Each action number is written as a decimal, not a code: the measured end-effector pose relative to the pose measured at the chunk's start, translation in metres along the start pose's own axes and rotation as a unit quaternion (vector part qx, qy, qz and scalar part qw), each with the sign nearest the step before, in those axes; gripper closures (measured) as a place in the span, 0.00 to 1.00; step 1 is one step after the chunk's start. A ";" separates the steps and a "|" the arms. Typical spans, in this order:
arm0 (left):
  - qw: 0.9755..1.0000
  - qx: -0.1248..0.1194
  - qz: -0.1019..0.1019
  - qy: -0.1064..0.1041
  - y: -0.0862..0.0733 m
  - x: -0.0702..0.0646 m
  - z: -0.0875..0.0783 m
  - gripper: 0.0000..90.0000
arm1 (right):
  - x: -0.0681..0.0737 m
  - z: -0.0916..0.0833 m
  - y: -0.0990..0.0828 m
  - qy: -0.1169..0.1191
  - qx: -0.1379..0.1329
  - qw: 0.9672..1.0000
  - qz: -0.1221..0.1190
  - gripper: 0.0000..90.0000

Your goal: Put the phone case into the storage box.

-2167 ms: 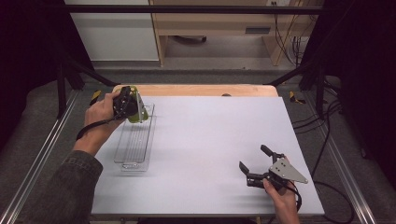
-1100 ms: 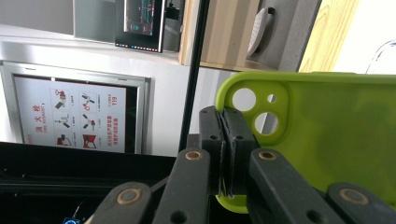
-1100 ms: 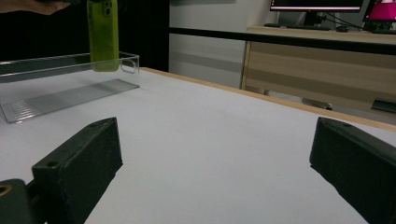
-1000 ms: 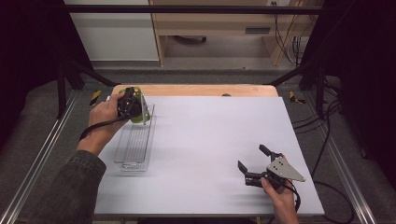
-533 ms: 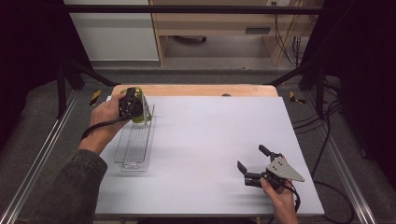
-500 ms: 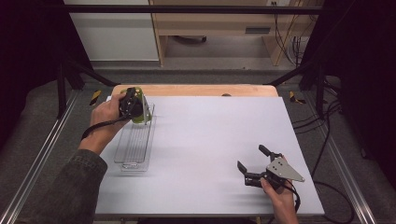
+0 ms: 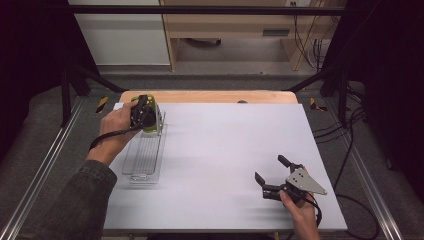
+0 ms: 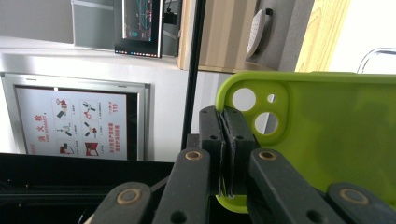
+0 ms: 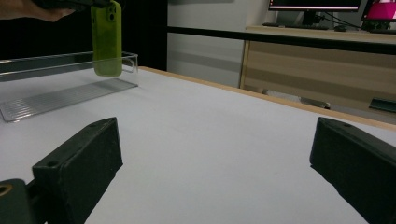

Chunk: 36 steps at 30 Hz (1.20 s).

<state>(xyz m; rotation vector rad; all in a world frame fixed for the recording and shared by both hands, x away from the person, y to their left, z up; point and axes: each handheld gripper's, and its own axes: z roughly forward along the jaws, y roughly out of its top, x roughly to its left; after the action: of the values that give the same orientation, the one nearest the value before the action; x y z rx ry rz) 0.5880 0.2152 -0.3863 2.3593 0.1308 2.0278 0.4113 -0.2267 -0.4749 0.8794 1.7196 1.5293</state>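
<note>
White table (image 7: pixel 225 150): clear acrylic tray (image 7: pixel 145 152) at 9 o'clock, L gripper (image 7: pixel 142 116) clamped tight on edge of green phone case (image 8: pixel 327 135), hung upright over tray's far end; lower straight, keep vertical; R gripper (image 7: pixel 272 177) idle at 4 o'clock, jaws wide, empty.

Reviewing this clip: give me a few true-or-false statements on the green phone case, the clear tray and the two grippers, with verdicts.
1. The left gripper is shut on the green phone case. True.
2. The right gripper also grips the case. False: its jaws stand open with nothing between them, near the right front of the table.
3. The case hangs upright over the far end of the clear tray. True.
4. The case lies flat on the table. False: it is held up off it, as the right gripper view shows.
5. The tray sits on the table's left side. True.
</note>
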 end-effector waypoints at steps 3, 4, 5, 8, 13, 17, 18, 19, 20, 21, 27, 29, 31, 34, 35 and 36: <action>1.000 -0.002 0.000 0.002 0.000 -0.001 0.001 0.97 | 0.000 0.000 0.000 0.000 0.000 1.000 -0.001 0.03; 1.000 -0.003 0.002 0.003 0.000 -0.001 0.002 0.97 | 0.000 0.000 0.000 0.000 0.000 1.000 -0.001 0.03; 1.000 -0.002 0.002 0.004 0.000 -0.002 0.002 0.97 | 0.000 0.000 0.000 0.000 0.001 1.000 -0.001 0.03; 1.000 -0.001 0.005 0.005 0.000 -0.003 0.003 0.97 | 0.000 -0.001 0.000 -0.002 -0.001 1.000 -0.002 0.03; 1.000 -0.003 0.002 0.007 0.001 -0.004 0.004 0.97 | 0.000 -0.001 0.000 -0.002 -0.002 1.000 -0.001 0.03; 1.000 -0.007 0.006 0.013 0.002 -0.005 0.004 0.97 | 0.000 -0.001 0.000 -0.001 -0.001 1.000 -0.001 0.03; 1.000 -0.007 0.006 0.013 0.002 -0.006 0.004 0.97 | -0.001 -0.001 0.001 -0.001 -0.001 1.000 -0.001 0.03; 1.000 -0.006 0.007 0.013 0.002 -0.006 0.004 0.97 | -0.001 -0.001 0.000 -0.001 -0.001 1.000 -0.001 0.03; 1.000 -0.007 0.007 0.014 0.002 -0.006 0.005 0.97 | -0.001 -0.001 0.001 -0.001 -0.002 1.000 -0.001 0.03; 1.000 -0.007 0.007 0.014 0.001 -0.007 0.005 0.97 | -0.001 -0.001 0.001 -0.001 -0.002 1.000 -0.001 0.03; 1.000 -0.004 0.013 0.025 -0.001 -0.010 0.008 0.97 | 0.000 -0.001 0.000 -0.001 0.001 1.000 -0.003 0.03; 1.000 -0.006 0.010 0.027 -0.002 -0.011 0.009 0.97 | 0.000 -0.001 0.000 0.000 0.002 1.000 -0.005 0.03; 1.000 -0.007 0.009 0.028 -0.001 -0.011 0.009 0.97 | 0.000 -0.001 0.000 0.000 0.003 1.000 -0.005 0.02; 1.000 -0.009 0.008 0.029 -0.001 -0.011 0.010 0.97 | 0.000 0.000 -0.001 0.000 0.004 1.000 -0.004 0.02; 1.000 -0.007 0.008 0.029 -0.001 -0.011 0.011 0.97 | 0.000 0.000 -0.001 0.001 0.004 1.000 -0.004 0.02; 1.000 -0.006 0.009 0.028 -0.001 -0.012 0.011 0.97 | 0.000 0.000 -0.001 0.001 0.004 1.000 -0.005 0.02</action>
<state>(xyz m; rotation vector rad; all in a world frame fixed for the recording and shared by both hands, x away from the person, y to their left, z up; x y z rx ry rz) 0.5974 0.2160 -0.3998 2.3055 0.0977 2.0988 0.4112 -0.2265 -0.4757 0.8739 1.7294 1.5181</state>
